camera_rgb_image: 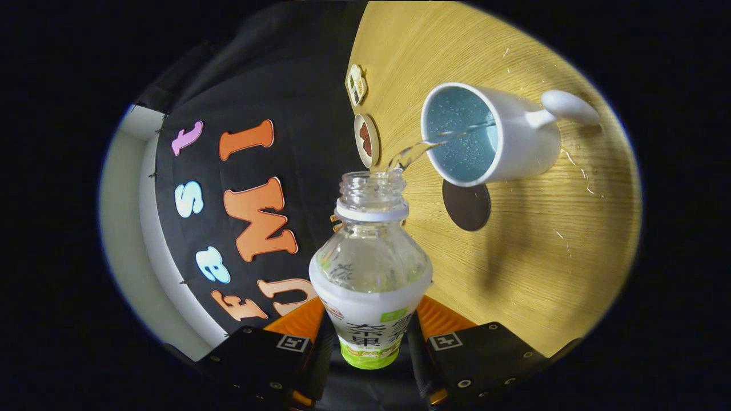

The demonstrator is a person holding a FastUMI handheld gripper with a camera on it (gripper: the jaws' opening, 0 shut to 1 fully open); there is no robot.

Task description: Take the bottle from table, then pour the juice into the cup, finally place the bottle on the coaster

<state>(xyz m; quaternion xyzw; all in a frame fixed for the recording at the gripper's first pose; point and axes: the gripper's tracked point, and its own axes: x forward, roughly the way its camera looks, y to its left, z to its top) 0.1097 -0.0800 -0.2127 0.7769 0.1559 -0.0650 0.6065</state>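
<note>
1. Tool pinching bottle at its labelled lower body, a finger each side; bottle tipped fwd.
2. Stream runs from the neck into cup just ahead.
3. Dark coaster on desk beside cup.
4. Bottle nearly empty: prob. light, thin plastic, wet, so slippery. Keep grip on label band.

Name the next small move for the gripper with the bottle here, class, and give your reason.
Probably hold the tilt a moment longer. The gripper is shut on the bottle, a clear stream runs from its mouth into the white cup, and liquid remains in the bottle. The dark round coaster beside the cup waits for afterwards.
</note>
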